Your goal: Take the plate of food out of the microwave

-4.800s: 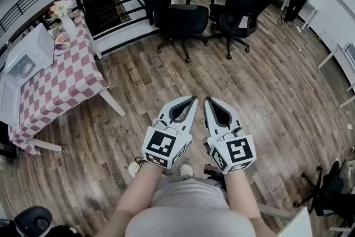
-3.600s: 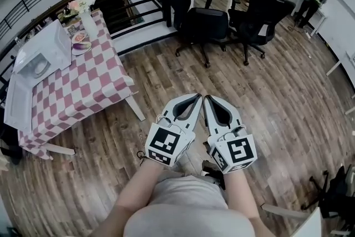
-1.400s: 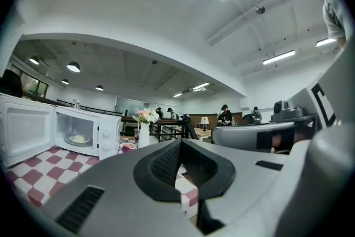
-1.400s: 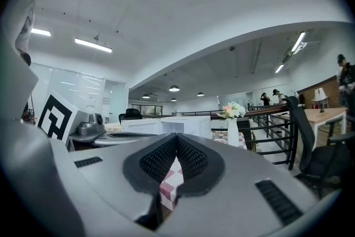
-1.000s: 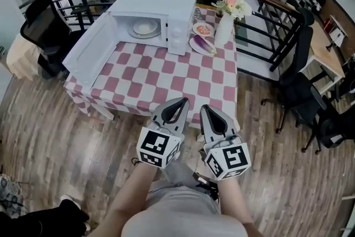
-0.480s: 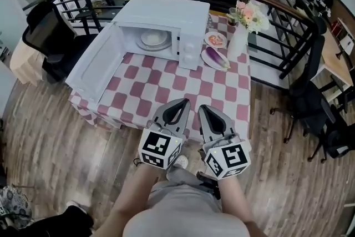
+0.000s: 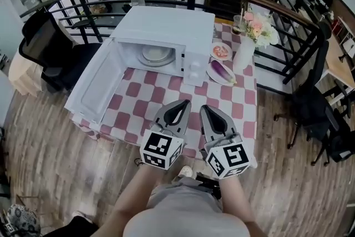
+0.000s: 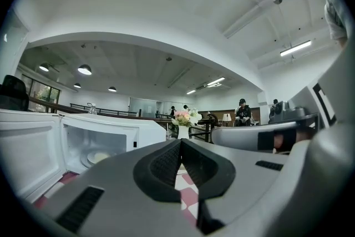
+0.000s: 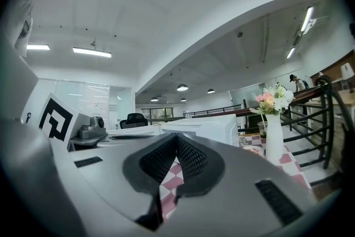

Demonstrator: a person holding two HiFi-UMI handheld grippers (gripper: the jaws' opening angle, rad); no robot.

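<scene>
A white microwave (image 7: 166, 25) stands on the red-and-white checked table (image 7: 166, 102), its door (image 7: 97, 86) swung wide open to the left. Inside it sits a white plate of food (image 7: 156, 55), also seen in the left gripper view as a pale plate (image 8: 99, 157). My left gripper (image 7: 187, 102) and right gripper (image 7: 203, 108) hover side by side over the table's near edge, well short of the microwave. Both are shut with nothing between the jaws, as the left gripper (image 8: 180, 141) and right gripper (image 9: 176, 136) show in their own views.
Right of the microwave are a plate with an eggplant (image 7: 222, 72), a small plate of food (image 7: 221, 51) and a white vase of flowers (image 7: 244, 53). A dark railing (image 7: 288, 25) runs behind the table. Office chairs (image 7: 47, 47) stand at the left and right.
The view has swung from the open floor round to the table. Over the last second the table and microwave came closer and more centred; both grippers stay shut, side by side.
</scene>
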